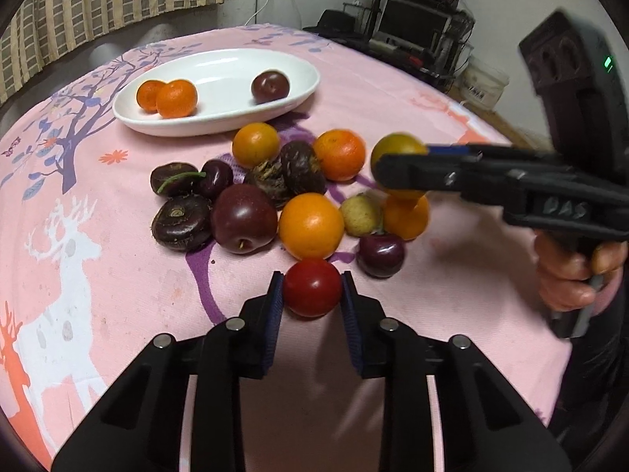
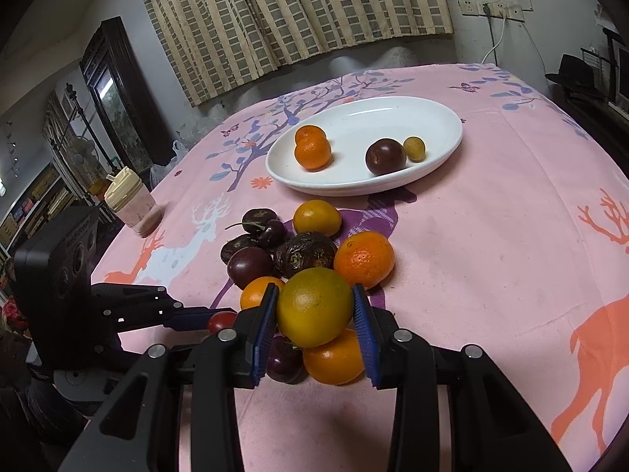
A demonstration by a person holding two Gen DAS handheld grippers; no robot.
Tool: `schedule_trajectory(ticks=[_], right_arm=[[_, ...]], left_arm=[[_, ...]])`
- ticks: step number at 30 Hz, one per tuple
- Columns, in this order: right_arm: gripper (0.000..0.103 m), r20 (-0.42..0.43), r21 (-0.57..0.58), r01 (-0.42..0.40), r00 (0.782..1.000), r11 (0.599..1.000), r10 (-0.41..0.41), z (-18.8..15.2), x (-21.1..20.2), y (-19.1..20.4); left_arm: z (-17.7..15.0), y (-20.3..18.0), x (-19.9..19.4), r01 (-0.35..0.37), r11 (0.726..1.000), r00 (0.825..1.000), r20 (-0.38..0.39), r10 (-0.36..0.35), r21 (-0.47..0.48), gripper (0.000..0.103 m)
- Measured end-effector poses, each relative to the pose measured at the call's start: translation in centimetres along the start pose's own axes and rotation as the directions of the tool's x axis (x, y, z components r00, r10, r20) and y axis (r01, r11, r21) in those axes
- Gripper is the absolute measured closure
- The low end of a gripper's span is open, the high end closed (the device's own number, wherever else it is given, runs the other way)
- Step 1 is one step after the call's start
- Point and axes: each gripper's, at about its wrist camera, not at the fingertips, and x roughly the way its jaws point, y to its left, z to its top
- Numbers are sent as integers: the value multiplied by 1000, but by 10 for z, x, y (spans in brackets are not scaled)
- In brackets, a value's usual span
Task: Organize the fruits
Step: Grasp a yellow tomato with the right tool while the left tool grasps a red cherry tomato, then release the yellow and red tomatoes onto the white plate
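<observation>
A small red tomato (image 1: 312, 287) rests on the pink cloth at the near edge of a fruit pile, and my left gripper (image 1: 312, 280) is shut on it, a blue pad against each side. My right gripper (image 2: 314, 299) is shut on a yellow-green citrus (image 2: 314, 306), held just above the pile of oranges (image 2: 363, 258), dark plums (image 1: 243, 218) and brown water chestnuts (image 1: 181, 222). In the left wrist view the right gripper (image 1: 393, 162) comes in from the right with that citrus (image 1: 397, 145). A white oval plate (image 1: 220, 126) beyond holds two oranges (image 1: 176, 98) and a plum (image 1: 270, 86).
The right wrist view shows a small yellow fruit (image 2: 414, 148) on the plate (image 2: 354, 189) too. A lidded plastic jar (image 2: 131, 206) stands near the table's left edge. A hand (image 1: 566, 275) grips the right tool. Curtains, shelves and cables lie behind the table.
</observation>
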Motion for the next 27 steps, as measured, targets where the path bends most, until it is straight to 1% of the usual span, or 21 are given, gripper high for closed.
schedule_trajectory(ticks=[3,4,7,10,12,13,16,17,20,23,27], right_arm=[[65,24,-6,-33,999,999,33,3,-4,2],[65,33,-8,-39,999,999,39,5,-5,2],[65,93,2,-34,995,999,33,25,-6,2],[65,177,50,5,984,999,-14,60,-2,-9],[65,204,103,28,978,994,-49,84,9,-24],[65,205,128,46,976,991,-72,96,18,-32],[64,194,152,110,971,982,-139,118,42,-48],[64,178,159,133,971,978,-161,125,53,-55],[64,131,184,149,976,972,-174,135,77,-72],[64,91,181,165,979,970,-183,140,94,-83],[64,76,165,175,979,971,-190,143,102,-90]], left_arm=[[9,10,-18,56,997,997,63,-53,-49,75],[14,16,-22,66,996,995,82,-61,-67,75],[39,33,-27,43,992,992,125,-28,-117,75],[69,48,-23,15,987,988,153,9,-157,75],[92,58,-16,-6,984,986,165,36,-179,75],[102,62,-12,-12,982,984,170,45,-189,75],[133,68,15,-60,981,985,150,88,-184,75],[141,69,21,-69,981,986,138,95,-180,75],[160,72,44,-84,983,991,94,100,-161,75],[168,73,65,-107,985,992,52,115,-138,75],[171,80,84,-126,982,992,9,129,-143,75]])
